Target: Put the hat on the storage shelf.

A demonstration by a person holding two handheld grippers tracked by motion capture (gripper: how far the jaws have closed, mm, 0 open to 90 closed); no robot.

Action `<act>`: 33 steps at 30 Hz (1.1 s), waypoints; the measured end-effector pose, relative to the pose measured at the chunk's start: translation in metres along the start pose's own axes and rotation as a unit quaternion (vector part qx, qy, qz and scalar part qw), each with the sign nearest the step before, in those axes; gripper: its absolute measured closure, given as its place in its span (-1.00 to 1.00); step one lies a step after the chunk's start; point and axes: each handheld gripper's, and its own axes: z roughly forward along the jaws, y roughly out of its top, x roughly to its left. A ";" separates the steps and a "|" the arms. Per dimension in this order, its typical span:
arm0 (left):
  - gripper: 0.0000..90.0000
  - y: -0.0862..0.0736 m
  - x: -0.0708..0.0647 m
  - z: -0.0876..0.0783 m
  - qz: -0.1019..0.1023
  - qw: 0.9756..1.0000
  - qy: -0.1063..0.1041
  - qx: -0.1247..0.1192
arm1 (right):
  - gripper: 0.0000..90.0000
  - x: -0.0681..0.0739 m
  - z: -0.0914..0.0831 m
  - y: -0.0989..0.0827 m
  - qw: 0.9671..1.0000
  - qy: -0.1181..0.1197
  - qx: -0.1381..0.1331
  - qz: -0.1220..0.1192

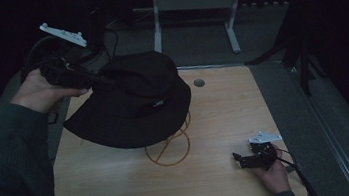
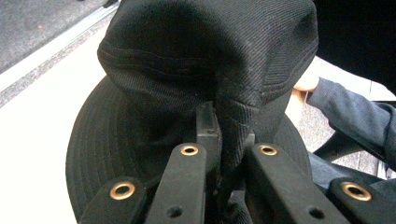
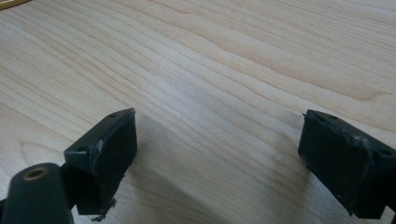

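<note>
Above the table (image 1: pixel 122 185), the left hand-held gripper (image 1: pixel 102 81) pinches the black bucket hat (image 1: pixel 137 100) over its wire stand (image 1: pixel 171 146); next, seat it squarely. Right hand-held gripper (image 1: pixel 240 159) rests open.

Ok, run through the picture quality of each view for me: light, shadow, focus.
High view: dim and underexposed, the room behind nearly black, the black hat losing detail against it. Left gripper view: brighter, the hat's weave sharp, the table blown out to near white. Right gripper view: evenly lit wood grain, the right tool casting a soft shadow between its open jaws, their near parts slightly blurred.
</note>
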 end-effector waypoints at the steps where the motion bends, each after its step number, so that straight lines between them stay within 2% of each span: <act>1: 0.95 0.001 0.000 0.002 0.001 1.000 0.000 0.001 | -0.75 0.000 0.000 0.000 1.000 0.000 0.000 0.000; 9: 0.95 0.003 -0.001 0.018 0.009 1.000 0.000 0.013 | -0.75 0.000 0.000 0.000 1.000 0.000 0.000 -0.001; 13: 0.93 0.000 0.002 0.032 0.013 0.999 0.007 0.032 | -0.75 0.000 0.000 0.000 1.000 0.000 0.000 0.000; 16: 0.90 -0.003 0.007 0.045 0.007 0.999 0.016 0.049 | -0.75 0.000 0.000 0.000 1.000 0.000 0.000 0.001; 20: 0.85 -0.007 0.009 0.063 0.011 0.997 0.024 0.079 | -0.75 0.000 0.000 0.000 1.000 0.000 0.000 0.000; 21: 0.84 -0.007 0.009 0.063 0.011 0.997 0.024 0.079 | -0.75 0.000 0.000 0.000 1.000 0.000 0.000 0.000; 22: 0.84 -0.008 0.009 0.072 0.012 0.995 0.027 0.093 | -0.75 0.000 0.000 0.000 1.000 0.000 0.000 0.000; 25: 0.77 -0.009 0.009 0.086 0.013 0.994 0.029 0.108 | -0.75 0.000 0.000 0.000 1.000 0.000 0.000 0.001; 27: 0.72 -0.010 0.008 0.094 0.017 0.992 0.035 0.120 | -0.75 0.000 0.000 0.000 1.000 0.000 0.000 0.001; 29: 0.61 -0.010 0.008 0.102 0.012 0.991 0.037 0.130 | -0.75 0.000 0.000 0.000 1.000 0.000 0.001 0.002; 31: 0.42 -0.011 0.010 0.108 0.005 0.989 0.031 0.146 | -0.75 0.000 0.000 0.000 1.000 0.000 0.000 0.002; 33: 0.24 -0.012 0.012 0.111 -0.007 0.988 0.020 0.151 | -0.75 0.000 0.000 0.000 1.000 0.000 0.001 0.002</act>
